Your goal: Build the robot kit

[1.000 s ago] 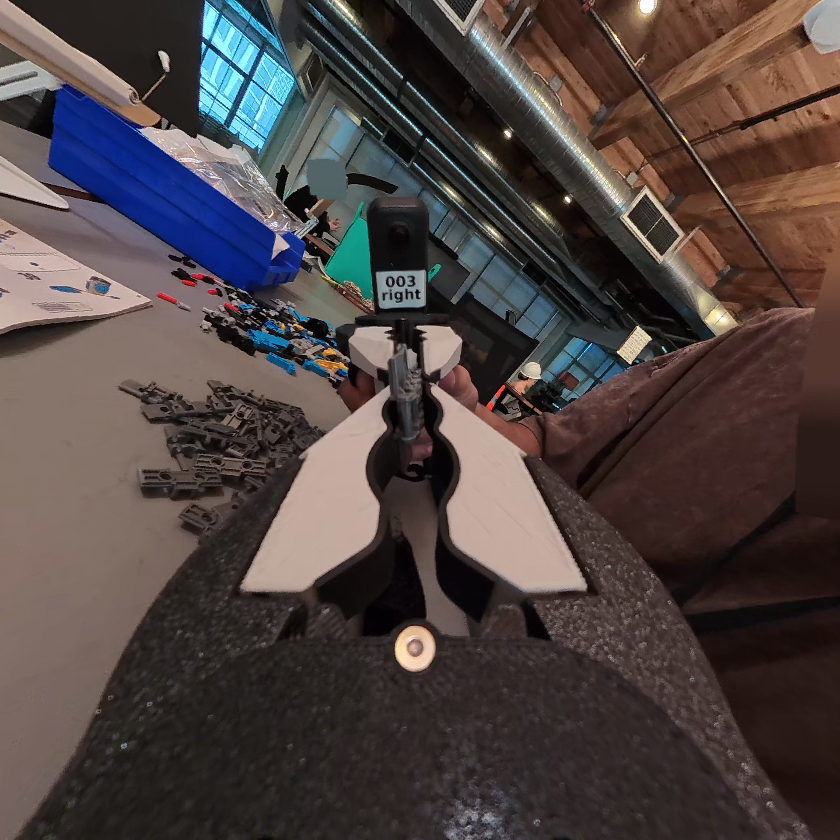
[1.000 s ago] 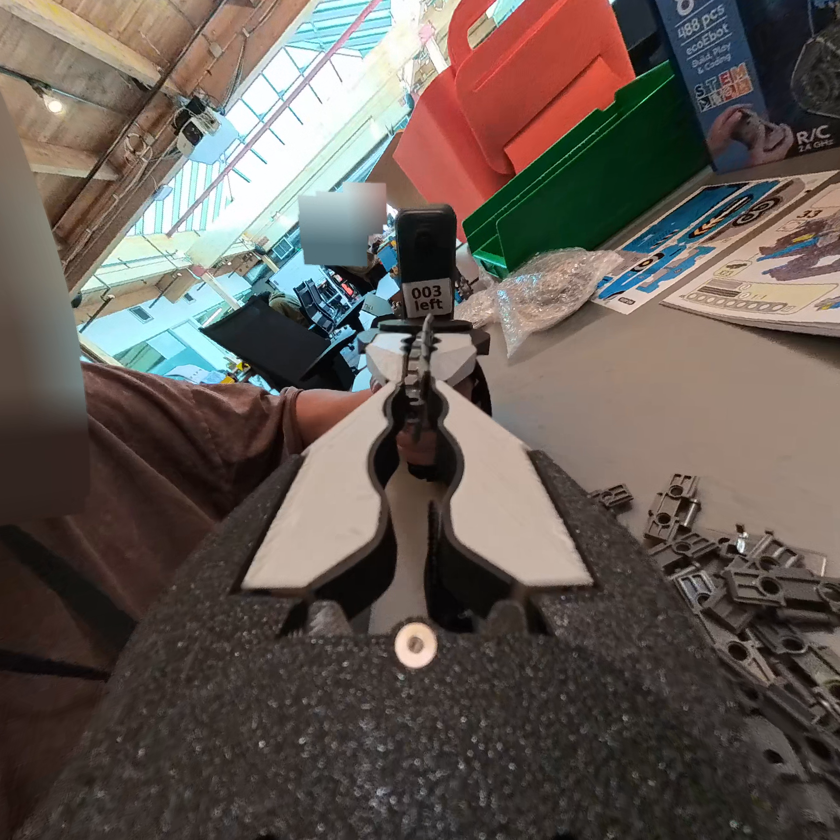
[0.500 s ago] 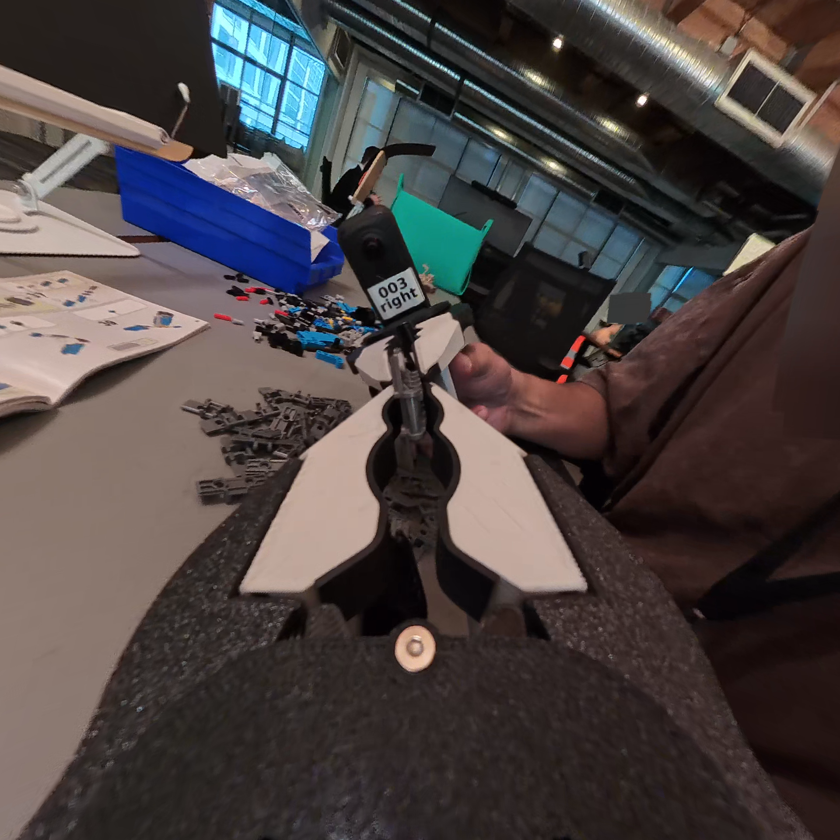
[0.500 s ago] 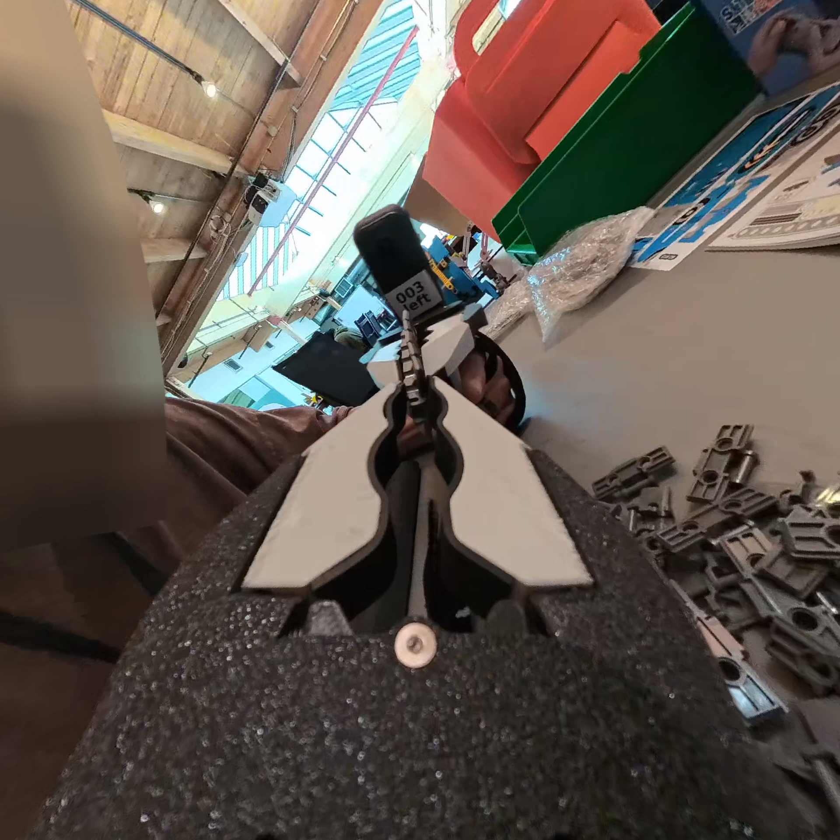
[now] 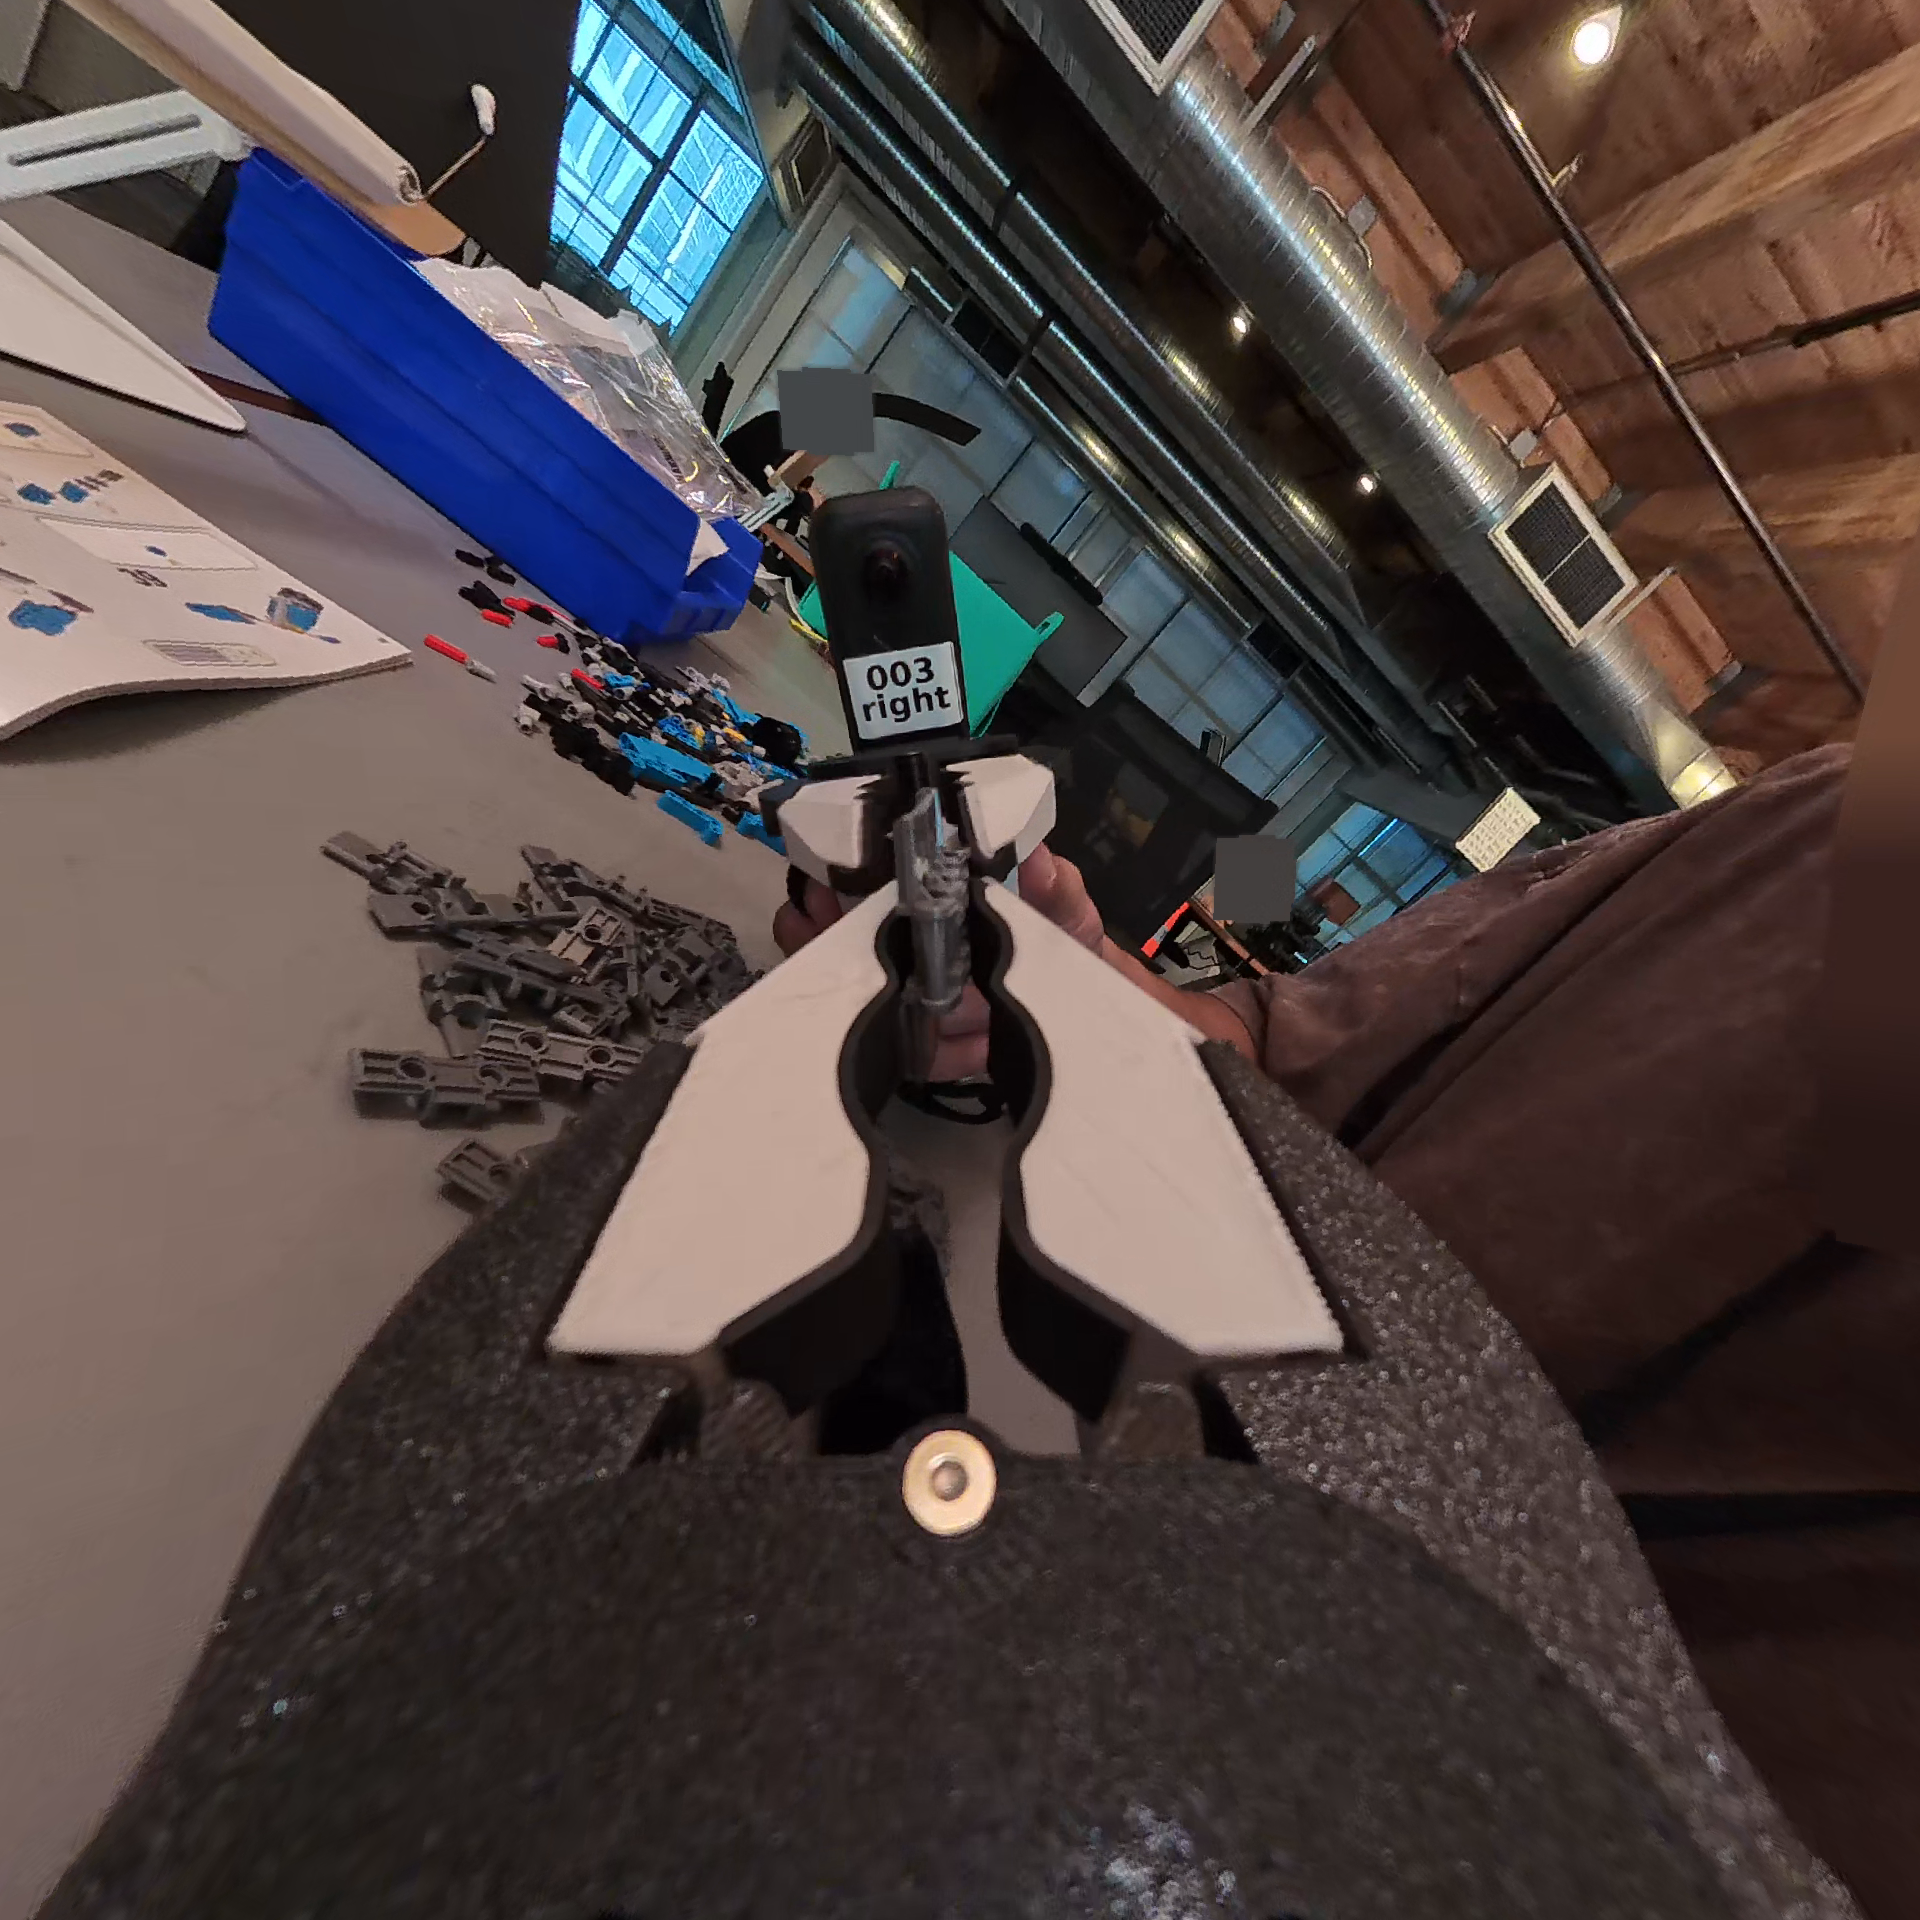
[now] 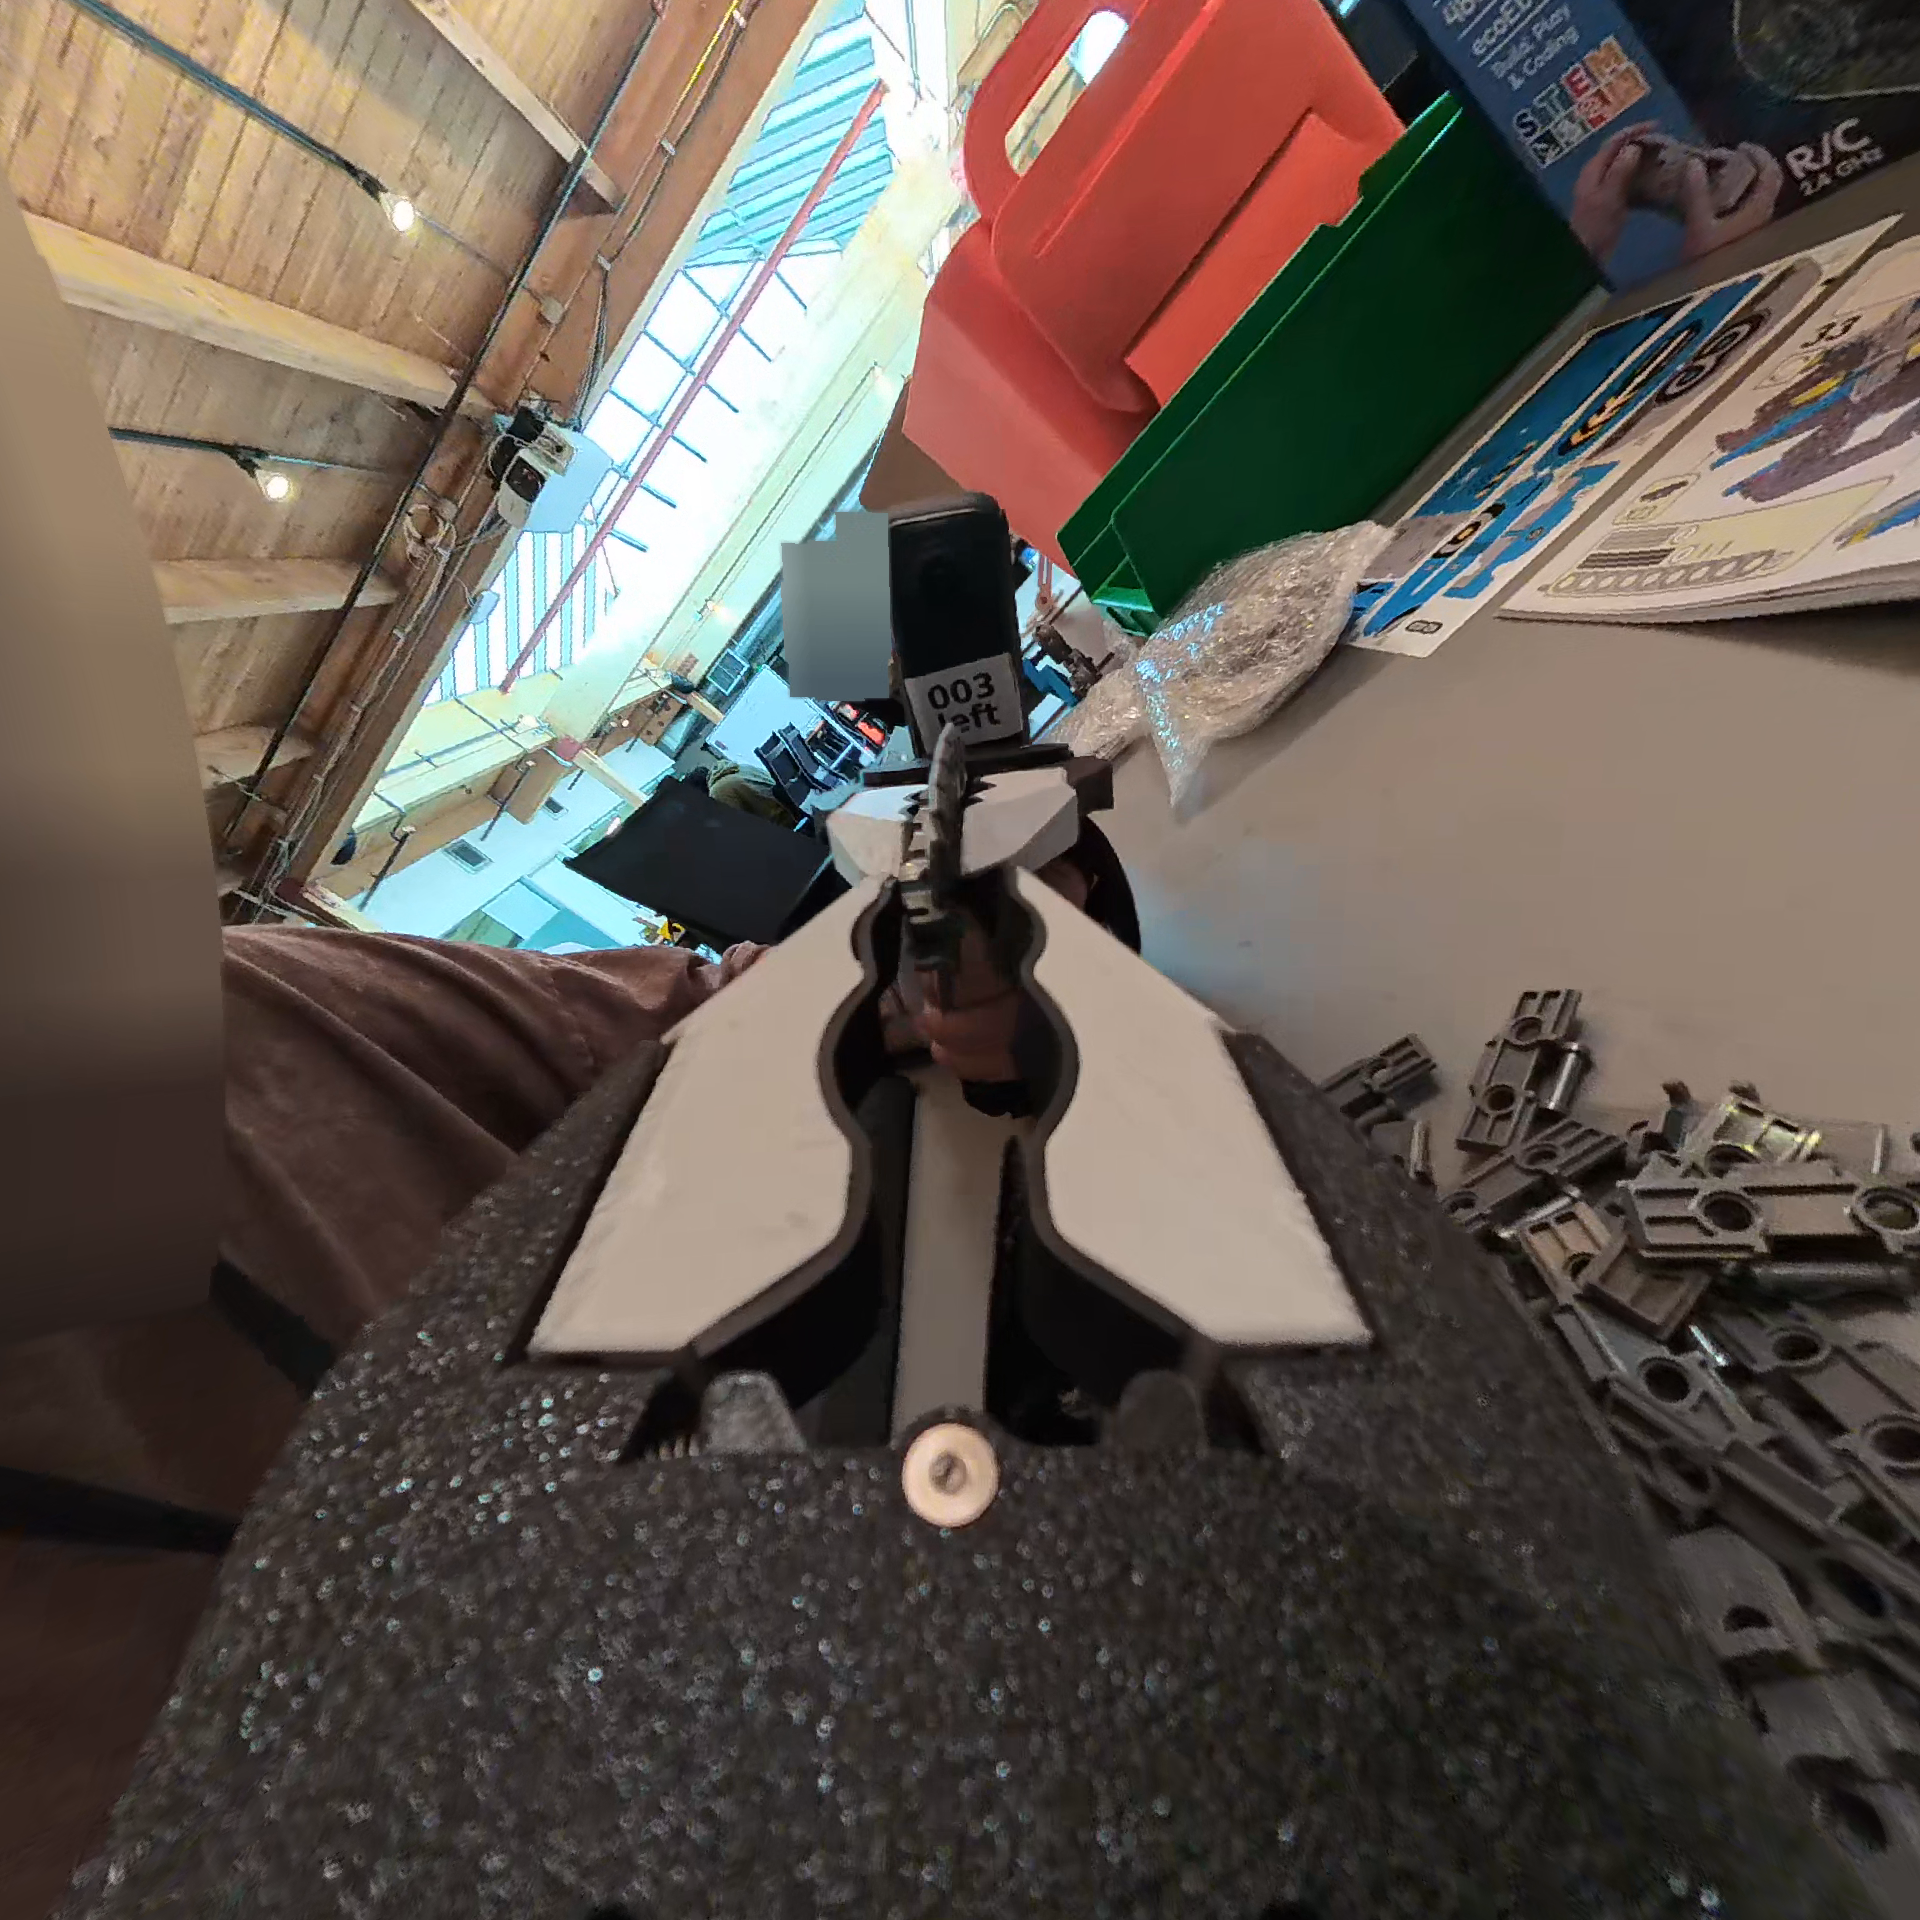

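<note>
Both grippers face each other tip to tip above the grey table [image 5: 156, 1039]. My left gripper [image 5: 938, 906] is shut on one end of a short strip of grey track links [image 5: 933, 940]. The right gripper's white fingers [image 5: 831, 831] close on the strip's other end, under its black camera [image 5: 886, 613]. In the right wrist view my right gripper [image 6: 943, 896] is shut on the same strip [image 6: 940, 831]. The left gripper's fingers [image 6: 1023, 816] hold it from the far side. A hand shows behind each far gripper.
A pile of loose grey links [image 5: 540, 987] [image 6: 1714, 1247] lies on the table beside the grippers. Small coloured parts [image 5: 665, 727], a blue bin [image 5: 447, 374] and a booklet [image 5: 135, 582] lie beyond. A green bin [image 6: 1330, 395], an orange carrier [image 6: 1122, 208], a plastic bag [image 6: 1236, 644] and printed sheets [image 6: 1714, 468] stand opposite. A brown sleeve [image 5: 1558, 1039] is close. Less than 4 cm separates the two grippers' tips.
Both grippers tilted half a second ago and have tilted back to about their first pose. They stay shut on the link strip between them.
</note>
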